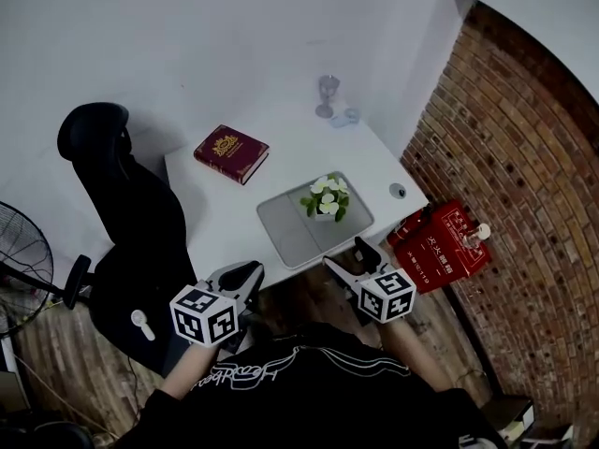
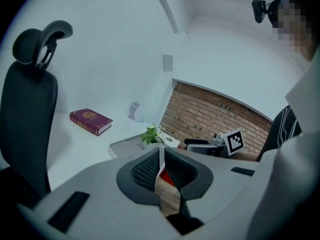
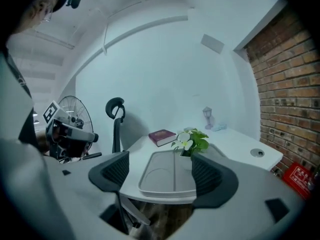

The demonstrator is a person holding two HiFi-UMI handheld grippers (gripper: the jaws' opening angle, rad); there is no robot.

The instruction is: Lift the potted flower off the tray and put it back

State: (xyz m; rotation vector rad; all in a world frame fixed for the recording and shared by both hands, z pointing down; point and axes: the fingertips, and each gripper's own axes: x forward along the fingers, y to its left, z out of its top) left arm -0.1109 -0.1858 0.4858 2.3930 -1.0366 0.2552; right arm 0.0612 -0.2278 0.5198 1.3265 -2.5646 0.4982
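Note:
The potted flower (image 1: 326, 197), white blooms and green leaves in a small pot, stands at the far right of a grey tray (image 1: 292, 227) near the white table's front edge. In the right gripper view the flower (image 3: 191, 143) sits just beyond my right jaw, on the tray (image 3: 159, 178). My right gripper (image 1: 346, 256) hangs open in front of the table edge, below the tray, with nothing in it. My left gripper (image 1: 243, 274) is shut and empty, left of the tray and off the table. The left gripper view shows the flower (image 2: 151, 134) past its closed jaws.
A dark red book (image 1: 231, 152) lies at the table's back left. A glass goblet (image 1: 327, 94) stands at the far edge. A black office chair (image 1: 131, 223) is at left, a fan (image 1: 19, 251) beyond it. A red box (image 1: 440, 241) sits by the brick wall (image 1: 505, 157).

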